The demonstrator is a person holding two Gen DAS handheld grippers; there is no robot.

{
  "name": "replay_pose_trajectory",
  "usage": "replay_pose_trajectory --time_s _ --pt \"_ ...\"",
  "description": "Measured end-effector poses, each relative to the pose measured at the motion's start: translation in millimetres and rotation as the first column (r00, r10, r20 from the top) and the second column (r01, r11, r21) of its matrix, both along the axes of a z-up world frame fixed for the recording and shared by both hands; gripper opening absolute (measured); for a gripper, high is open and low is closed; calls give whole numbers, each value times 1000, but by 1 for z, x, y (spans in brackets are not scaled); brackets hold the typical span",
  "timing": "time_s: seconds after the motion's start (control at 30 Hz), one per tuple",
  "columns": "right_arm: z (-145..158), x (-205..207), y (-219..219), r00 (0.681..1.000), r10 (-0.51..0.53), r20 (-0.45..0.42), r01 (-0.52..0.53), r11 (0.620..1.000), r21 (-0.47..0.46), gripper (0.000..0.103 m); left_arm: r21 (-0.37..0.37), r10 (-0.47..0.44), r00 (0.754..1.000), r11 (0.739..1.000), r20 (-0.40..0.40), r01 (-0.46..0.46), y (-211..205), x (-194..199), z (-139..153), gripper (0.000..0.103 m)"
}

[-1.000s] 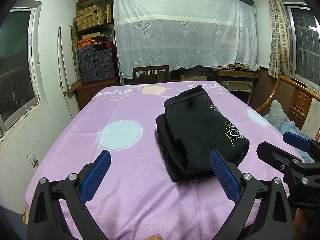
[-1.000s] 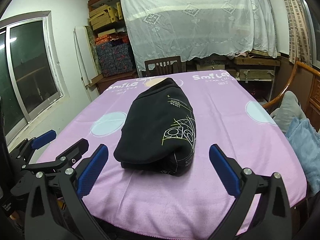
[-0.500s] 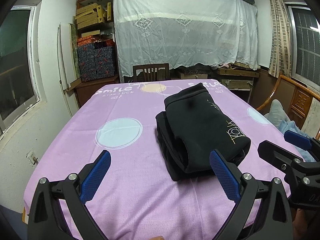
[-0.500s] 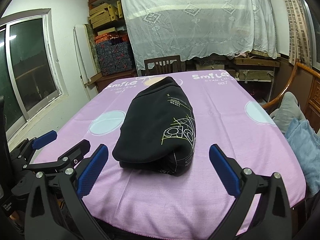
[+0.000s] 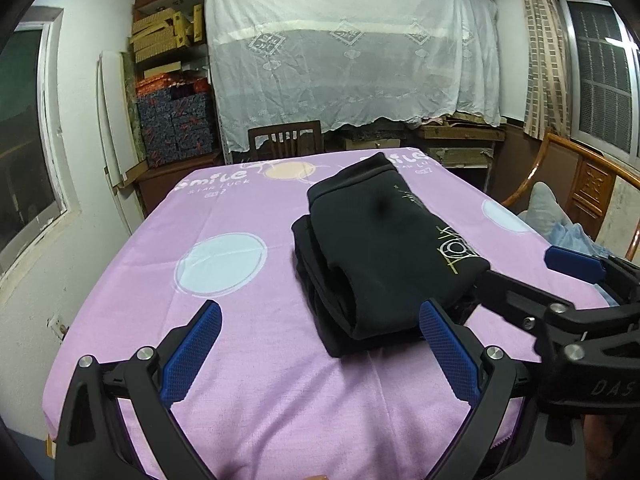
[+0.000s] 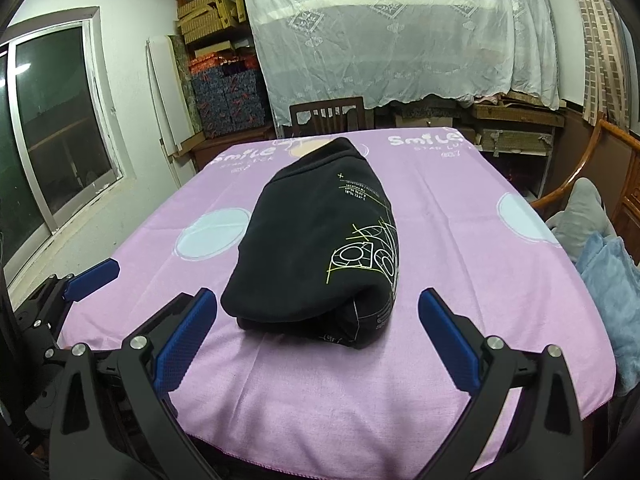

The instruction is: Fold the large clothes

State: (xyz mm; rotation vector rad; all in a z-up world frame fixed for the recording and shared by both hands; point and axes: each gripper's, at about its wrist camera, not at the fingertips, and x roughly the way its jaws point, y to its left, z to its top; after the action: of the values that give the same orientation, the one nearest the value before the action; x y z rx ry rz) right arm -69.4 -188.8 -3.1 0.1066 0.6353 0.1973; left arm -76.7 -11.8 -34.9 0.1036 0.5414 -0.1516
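Both claws hover low over the near edge of the counter, side by side and pointing forward. The left claw has its blue-padded fingers spread wide, holding nothing. The right claw is likewise spread and empty. A black garment, folded into a thick bundle with yellow line graphics, lies on the purple cloth just ahead of both. A wooden chair stands at the far side; blue and grey cushions sit to the right.
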Motion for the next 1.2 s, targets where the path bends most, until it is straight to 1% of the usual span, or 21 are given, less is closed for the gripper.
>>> replay_pose_trajectory --time_s 0.1,0.27,0.43,0.5,0.73,1.2 --pt "-1 3 -3 1000 -12 -2 12 1000 1 98 -25 23 1000 999 -15 -24 7 7 -2 99" --pt "-7 11 -6 999 -13 -31 14 999 29 98 -57 54 997 997 -46 -57 18 16 -5 99" --pt "-12 12 -3 999 -8 -39 9 1000 19 98 -96 65 994 993 -84 -73 25 23 -8 99" --pt "-13 11 -3 999 -8 -40 9 1000 28 98 -95 58 994 993 -90 -66 23 23 -10 99" --pt "-17 13 -5 998 2 -58 0 999 48 98 -51 41 996 998 -85 -45 9 21 -14 99" --pt "-16 10 -3 999 10 -53 -7 999 52 98 -50 45 996 998 -79 -49 8 20 -14 99"
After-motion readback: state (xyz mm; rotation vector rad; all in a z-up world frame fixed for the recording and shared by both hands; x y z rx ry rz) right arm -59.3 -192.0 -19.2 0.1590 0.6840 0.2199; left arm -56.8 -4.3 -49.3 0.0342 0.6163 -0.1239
